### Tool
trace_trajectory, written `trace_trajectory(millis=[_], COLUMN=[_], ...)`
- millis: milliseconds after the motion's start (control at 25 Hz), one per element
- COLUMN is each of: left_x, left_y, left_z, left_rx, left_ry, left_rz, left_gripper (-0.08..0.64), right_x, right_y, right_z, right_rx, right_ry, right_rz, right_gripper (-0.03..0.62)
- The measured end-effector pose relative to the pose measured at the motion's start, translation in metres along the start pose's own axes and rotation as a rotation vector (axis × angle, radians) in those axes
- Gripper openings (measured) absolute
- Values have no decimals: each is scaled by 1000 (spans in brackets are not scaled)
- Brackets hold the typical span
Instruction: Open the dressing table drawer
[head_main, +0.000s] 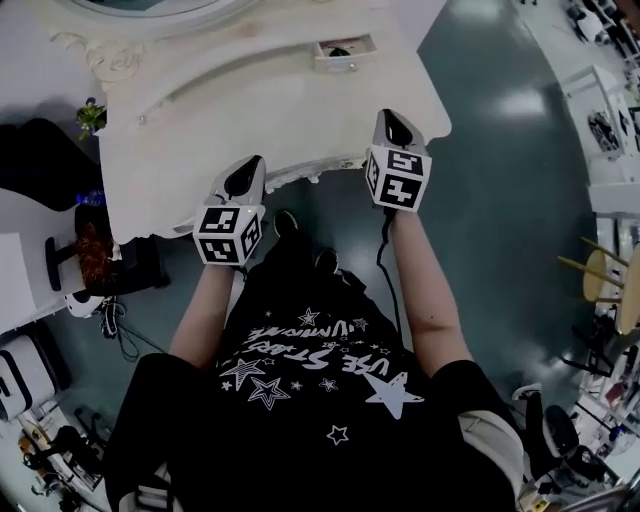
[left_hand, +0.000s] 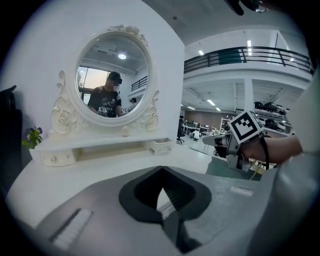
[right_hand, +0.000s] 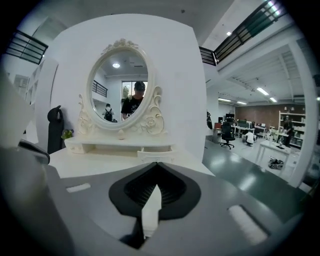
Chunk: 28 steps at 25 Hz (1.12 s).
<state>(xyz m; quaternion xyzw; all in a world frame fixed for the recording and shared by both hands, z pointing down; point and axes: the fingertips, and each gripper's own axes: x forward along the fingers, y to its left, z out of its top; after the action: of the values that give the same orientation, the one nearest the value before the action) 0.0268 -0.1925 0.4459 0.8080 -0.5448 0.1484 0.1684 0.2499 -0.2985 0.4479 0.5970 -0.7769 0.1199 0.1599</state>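
Observation:
The white dressing table fills the upper head view, its oval mirror at the back. On the shelf under the mirror, the small right drawer stands pulled out a little, with something dark inside. The small left drawer sits flush. My left gripper hovers over the table's front edge, jaws together and holding nothing. My right gripper is near the table's front right corner, also shut and empty. Both are well short of the drawers.
A small green plant stands at the table's left end. A black chair and a dark stool are left of the table. Green floor lies to the right, with desks beyond.

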Motion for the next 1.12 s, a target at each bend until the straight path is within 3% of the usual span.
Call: trace_trajectory(millis=[280,520,760,1120], left_x=[-44,-70,-119,-226], left_y=[-7,4,29,101], left_z=[-14,-13,-34,-86], left_rx=[-2,-13,-27,-19], left_ry=[-3,-51,-54,-58], left_rz=[34,5,-36,-56], left_gripper=[2,2,2,2], right_x=[-46,-72,-101,-168], right_y=[12,39,85,184], right_z=[-14,-10,-21,-49], right_rx=[25,31,49,84], right_ry=[-11,-42,-35,-54], right_rz=[21,13,-23,-106], right_gripper=[26,26,26,26])
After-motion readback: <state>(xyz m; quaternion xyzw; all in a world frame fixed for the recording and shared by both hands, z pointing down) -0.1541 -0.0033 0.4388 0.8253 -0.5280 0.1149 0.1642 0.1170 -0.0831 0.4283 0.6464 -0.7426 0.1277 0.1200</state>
